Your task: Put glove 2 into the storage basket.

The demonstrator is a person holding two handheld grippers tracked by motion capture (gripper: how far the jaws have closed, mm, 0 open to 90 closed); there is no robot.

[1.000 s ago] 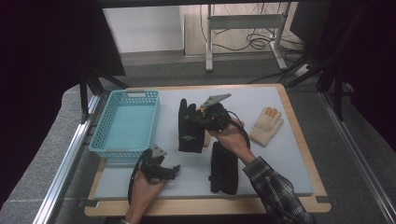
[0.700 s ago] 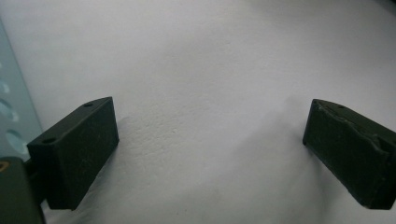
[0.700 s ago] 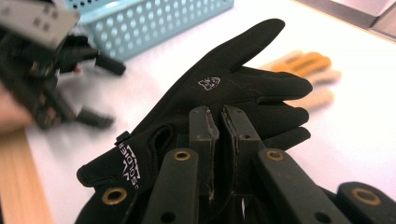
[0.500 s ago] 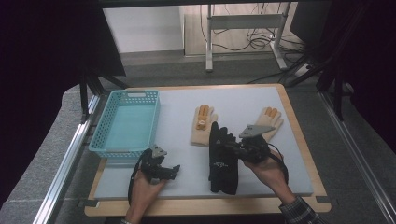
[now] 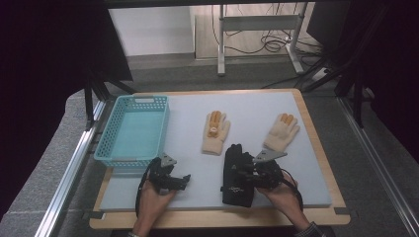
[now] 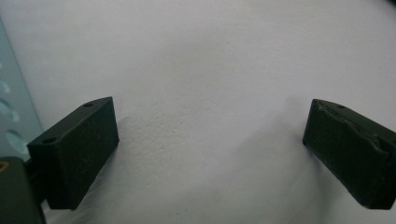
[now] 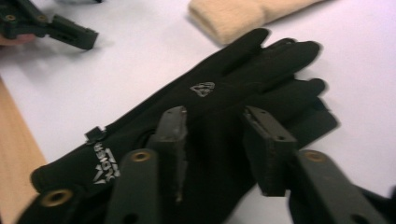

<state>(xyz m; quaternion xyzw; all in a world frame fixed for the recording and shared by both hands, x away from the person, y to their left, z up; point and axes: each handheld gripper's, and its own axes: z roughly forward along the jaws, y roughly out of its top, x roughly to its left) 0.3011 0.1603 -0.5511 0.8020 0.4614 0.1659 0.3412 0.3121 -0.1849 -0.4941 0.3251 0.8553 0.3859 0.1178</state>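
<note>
Evidently mid-release: right gripper [image 7: 212, 149] stood over the black glove [image 5: 238, 168], jaws parted and pinching nothing; best lifted straight up; left gripper [image 6: 210, 154] rested spread on the mat [image 5: 296, 192].

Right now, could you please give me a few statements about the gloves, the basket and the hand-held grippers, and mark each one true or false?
1. The blue basket holds a glove. False: it is empty.
2. The right hand-held gripper is over the black gloves. True.
3. The left hand-held gripper is shut. False: its jaws stand wide apart over bare mat.
4. Two cream gloves lie apart on the mat. True.
</note>
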